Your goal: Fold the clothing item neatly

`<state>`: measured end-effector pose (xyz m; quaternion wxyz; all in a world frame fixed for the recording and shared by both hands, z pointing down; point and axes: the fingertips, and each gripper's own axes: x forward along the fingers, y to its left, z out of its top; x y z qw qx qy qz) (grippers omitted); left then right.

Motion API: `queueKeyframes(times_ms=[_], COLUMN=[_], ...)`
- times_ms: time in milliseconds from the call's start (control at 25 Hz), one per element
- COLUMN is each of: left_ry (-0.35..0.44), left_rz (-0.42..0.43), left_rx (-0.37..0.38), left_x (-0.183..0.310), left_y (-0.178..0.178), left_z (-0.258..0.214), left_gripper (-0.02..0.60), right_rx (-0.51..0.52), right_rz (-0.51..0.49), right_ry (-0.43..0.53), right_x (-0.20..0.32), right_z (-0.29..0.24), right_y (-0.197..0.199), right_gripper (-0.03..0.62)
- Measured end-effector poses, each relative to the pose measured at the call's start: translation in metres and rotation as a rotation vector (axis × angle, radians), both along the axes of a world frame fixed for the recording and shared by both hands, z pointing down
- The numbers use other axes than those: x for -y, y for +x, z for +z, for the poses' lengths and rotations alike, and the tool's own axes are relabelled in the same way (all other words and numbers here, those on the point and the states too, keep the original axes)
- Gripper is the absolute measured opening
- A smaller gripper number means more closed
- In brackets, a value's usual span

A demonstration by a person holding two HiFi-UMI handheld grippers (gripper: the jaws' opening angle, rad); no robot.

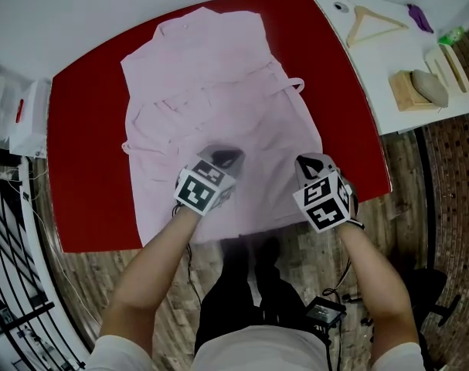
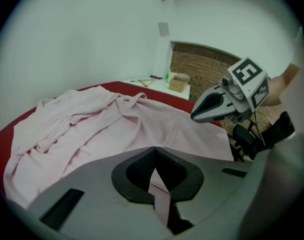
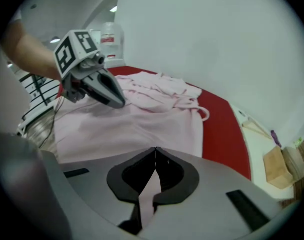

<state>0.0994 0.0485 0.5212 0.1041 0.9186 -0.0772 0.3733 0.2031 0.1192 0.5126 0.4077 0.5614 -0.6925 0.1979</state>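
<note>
A pale pink garment [image 1: 219, 99] lies spread over the red table [image 1: 79, 130], collar end far and hem at the near edge, with a thin tie loop [image 1: 294, 85] sticking out on its right side. The left gripper [image 1: 221, 159] is clamped on the near hem left of the middle, a strip of pink cloth pinched between its closed jaws. The right gripper [image 1: 311, 163] pinches the same hem near the right corner. On the far right, a white table [image 1: 381, 60] carries a wooden hanger [image 1: 371, 23] and a wooden block [image 1: 408, 93]
</note>
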Motion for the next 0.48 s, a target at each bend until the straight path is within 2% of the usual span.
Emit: queueKeyframes(times_ms=[80,200,320,480], left_ry=[-0.009,-0.039,-0.106,-0.140], left_rz=[0.039,0.062,0.030,0.002], left_rx=[0.058,0.131,0.123,0.105], left_x=[-0.018,-0.025,-0.019,-0.018], left_y=[-0.002,-0.007,-0.011,-0.012], left_z=[0.009,0.027,0.034,0.033], left_gripper=[0.006,0.006,0.006,0.005], right_rx=[0.004,0.007,0.043,0.040], right_rz=[-0.050,-0.023,0.010,0.018], right_ry=[-0.057,-0.126,-0.151,-0.166], right_x=[-0.019,-0.041,-0.049,-0.059], right_z=[0.016,0.037,0.040,0.040], right_y=[-0.018,-0.013,-0.006,-0.001], right_gripper=[0.014,0.014,0.014,0.014])
